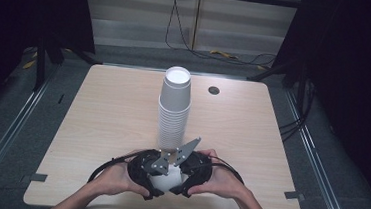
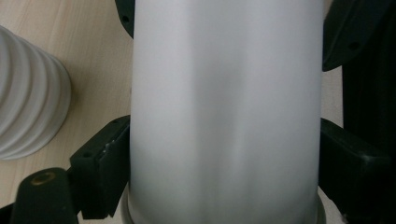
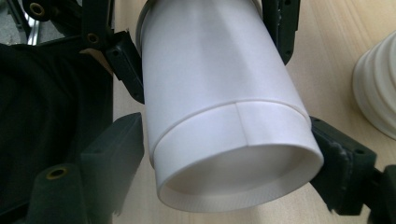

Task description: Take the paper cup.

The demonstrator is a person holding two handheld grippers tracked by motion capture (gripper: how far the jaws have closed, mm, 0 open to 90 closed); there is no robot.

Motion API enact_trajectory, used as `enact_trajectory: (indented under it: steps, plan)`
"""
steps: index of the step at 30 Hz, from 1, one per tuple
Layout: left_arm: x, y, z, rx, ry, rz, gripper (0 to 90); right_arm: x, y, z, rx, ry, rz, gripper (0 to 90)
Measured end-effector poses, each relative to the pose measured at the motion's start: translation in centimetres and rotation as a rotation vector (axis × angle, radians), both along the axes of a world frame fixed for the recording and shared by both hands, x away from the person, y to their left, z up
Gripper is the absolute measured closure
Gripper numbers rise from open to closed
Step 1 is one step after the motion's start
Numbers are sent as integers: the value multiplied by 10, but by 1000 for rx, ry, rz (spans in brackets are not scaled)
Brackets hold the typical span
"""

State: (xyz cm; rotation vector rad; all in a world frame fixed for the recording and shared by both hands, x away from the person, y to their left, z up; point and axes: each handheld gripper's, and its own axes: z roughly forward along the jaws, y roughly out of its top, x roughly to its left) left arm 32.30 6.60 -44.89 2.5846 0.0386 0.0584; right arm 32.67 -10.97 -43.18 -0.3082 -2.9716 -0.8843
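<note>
We find both hands low at bottom centre, left hand-held gripper (image 1: 153,181) and right hand-held gripper (image 1: 183,180) each clamping the paper cup (image 3: 219,107). In the high view the cup is largely hidden beneath them.

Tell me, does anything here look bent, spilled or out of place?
Nothing is spilled or broken. The stack stands upright mid-table. Both grippers, left and right, clamp the cups on their side; the side wall looks faintly flattened in the left gripper view, possibly squeezed.

White paper cups (image 3: 219,93), black grippers, pale wood-grain table (image 1: 108,108), perhaps laminate.
</note>
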Motion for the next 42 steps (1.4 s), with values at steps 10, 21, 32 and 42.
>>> enact_trajectory:
  steps: [10, 21, 32, 42]
  plan:
    - [-1, 1, 5, -19, -27, -39, 144, -3, 1, 1, 18, -2, 9, 220]
    - [1, 8, 7, -86, -21, -38, 141, -5, 0, 0, 14, -19, -1, 234]
    - [2, 20, 17, -217, -23, -37, 158, -3, -2, 0, 13, -32, -4, 235]
    - [11, 39, 27, -399, 5, 45, 157, 0, -16, 7, 71, -33, -56, 230]
